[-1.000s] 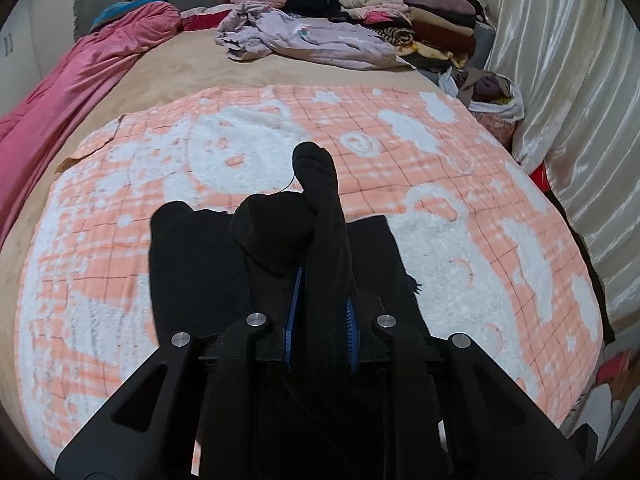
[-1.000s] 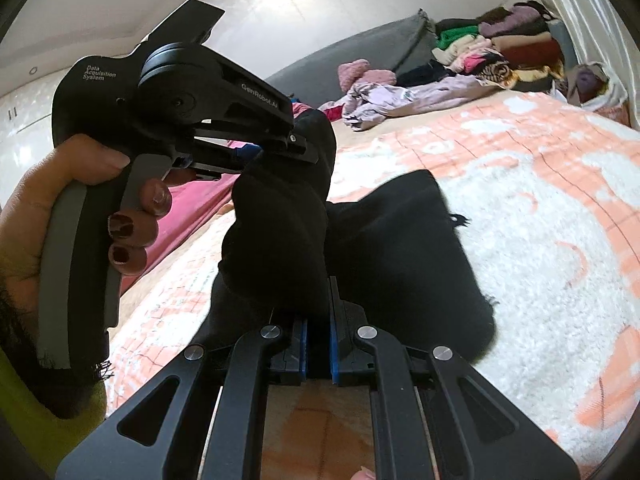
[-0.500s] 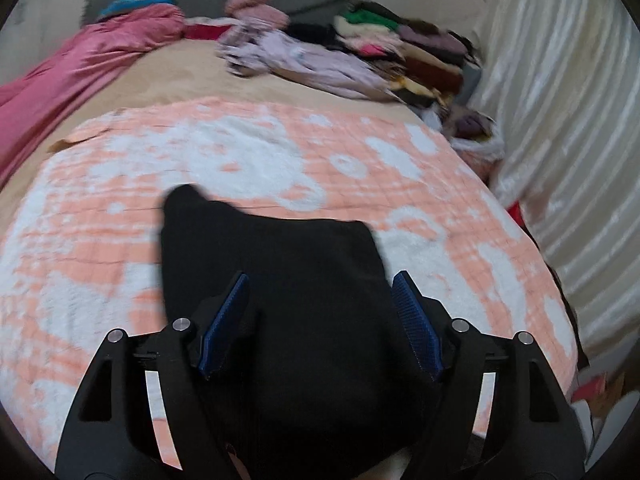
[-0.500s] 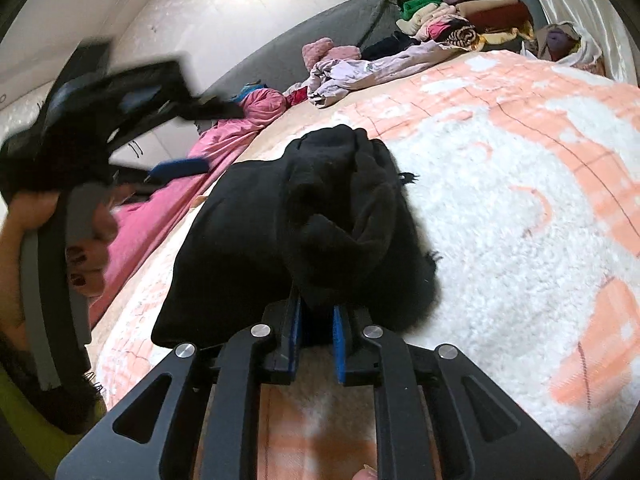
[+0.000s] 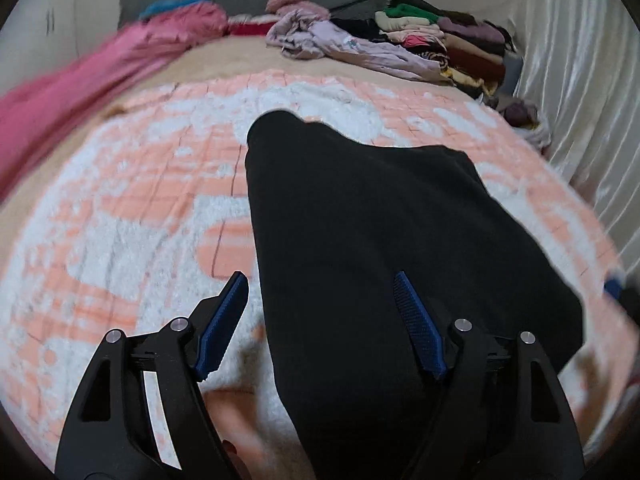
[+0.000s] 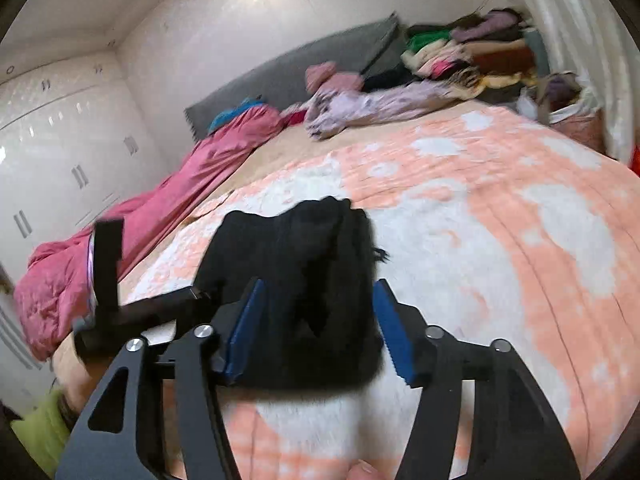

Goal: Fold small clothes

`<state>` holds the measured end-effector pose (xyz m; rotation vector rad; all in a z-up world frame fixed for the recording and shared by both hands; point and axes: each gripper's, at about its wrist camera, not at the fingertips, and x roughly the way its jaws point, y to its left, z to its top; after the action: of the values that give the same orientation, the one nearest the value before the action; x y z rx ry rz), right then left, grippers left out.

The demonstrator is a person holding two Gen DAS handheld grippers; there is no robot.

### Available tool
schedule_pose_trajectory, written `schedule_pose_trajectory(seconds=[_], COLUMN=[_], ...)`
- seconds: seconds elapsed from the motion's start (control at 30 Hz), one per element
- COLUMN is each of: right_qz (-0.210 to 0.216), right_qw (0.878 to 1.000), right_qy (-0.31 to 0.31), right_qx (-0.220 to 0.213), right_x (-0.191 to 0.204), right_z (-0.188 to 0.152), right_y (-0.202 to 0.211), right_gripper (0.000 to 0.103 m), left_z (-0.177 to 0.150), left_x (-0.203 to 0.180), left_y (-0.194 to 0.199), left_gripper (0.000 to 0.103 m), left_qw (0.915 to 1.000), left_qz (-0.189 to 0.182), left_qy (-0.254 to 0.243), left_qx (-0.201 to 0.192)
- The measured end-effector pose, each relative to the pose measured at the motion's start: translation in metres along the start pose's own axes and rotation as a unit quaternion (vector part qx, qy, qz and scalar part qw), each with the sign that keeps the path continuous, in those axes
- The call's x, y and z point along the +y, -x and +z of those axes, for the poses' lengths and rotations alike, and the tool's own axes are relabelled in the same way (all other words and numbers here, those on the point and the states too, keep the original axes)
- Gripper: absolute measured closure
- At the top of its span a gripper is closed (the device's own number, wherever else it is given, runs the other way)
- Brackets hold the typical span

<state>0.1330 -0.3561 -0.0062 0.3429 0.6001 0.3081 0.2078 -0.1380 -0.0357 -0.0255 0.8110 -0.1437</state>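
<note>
The black garment (image 5: 384, 232) lies folded on the orange-and-white blanket (image 5: 132, 216), toward the bed's near edge, and both tools hang just over it with nothing held: the left gripper (image 5: 320, 324) has its jaws spread wide over the cloth's near end, and the right gripper (image 6: 316, 328) is likewise released, its blue pads either side of the dark bundle. The main risk, as I judge it, is the fold slipping open: the plush blanket gives little firm backing, and a pad catching the top layer could drag it askew or lift it. One corner (image 5: 276, 128) at the far left juts out past the rest, so the stack may already be uneven. Both views are blurred, so fine creases cannot be read. Beyond, a pink quilt (image 6: 160, 200) runs along the bed's left side, a lilac garment (image 5: 352, 48) and stacked clothes (image 5: 440, 40) sit at the head against a grey headboard (image 6: 288, 68), with white curtains (image 5: 580, 80) on the right.
</note>
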Motion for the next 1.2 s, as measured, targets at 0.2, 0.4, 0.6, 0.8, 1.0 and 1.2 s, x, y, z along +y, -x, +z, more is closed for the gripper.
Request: schedule_pose_trajectory(seconds=[0.2,0.4,0.6,0.8,1.0,1.2], right_qz=[-0.017,-0.022,-0.022,-0.022,-0.041,-0.069], right_qw=[0.996,0.988,0.985,0.990,0.991,0.989], right_qy=[0.026,0.038,0.045,0.064,0.104,0.093], right_qx=[0.082,0.147,0.164,0.120,0.080,0.095], right_x=[-0.001,0.000,0.003,0.011,0.021,-0.002], right_z=[0.042,0.054,0.049,0.050,0.061,0.055], right_y=[-0.075,-0.129,-0.144,-0.131,-0.110,-0.119], right_gripper=[0.038,0.036,0.065,0.089,0.090,0.090], left_z=[0.003,-0.001,0.000,0.001,0.005,0.004], left_x=[0.009,0.012,0.011,0.010,0.002,-0.007], left_y=[0.007,0.008,0.008,0.009,0.017,0.015], left_gripper=[0.036,0.035,0.035,0.035,0.035,0.029], left_qw=[0.9999,0.9997,0.9997,0.9996,0.9993,0.9990], left_qz=[-0.015,-0.025,-0.025,-0.027,-0.036,-0.040], left_qy=[0.002,0.005,0.000,-0.001,-0.010,-0.019], left_qx=[0.004,0.005,0.007,0.007,0.004,0.006])
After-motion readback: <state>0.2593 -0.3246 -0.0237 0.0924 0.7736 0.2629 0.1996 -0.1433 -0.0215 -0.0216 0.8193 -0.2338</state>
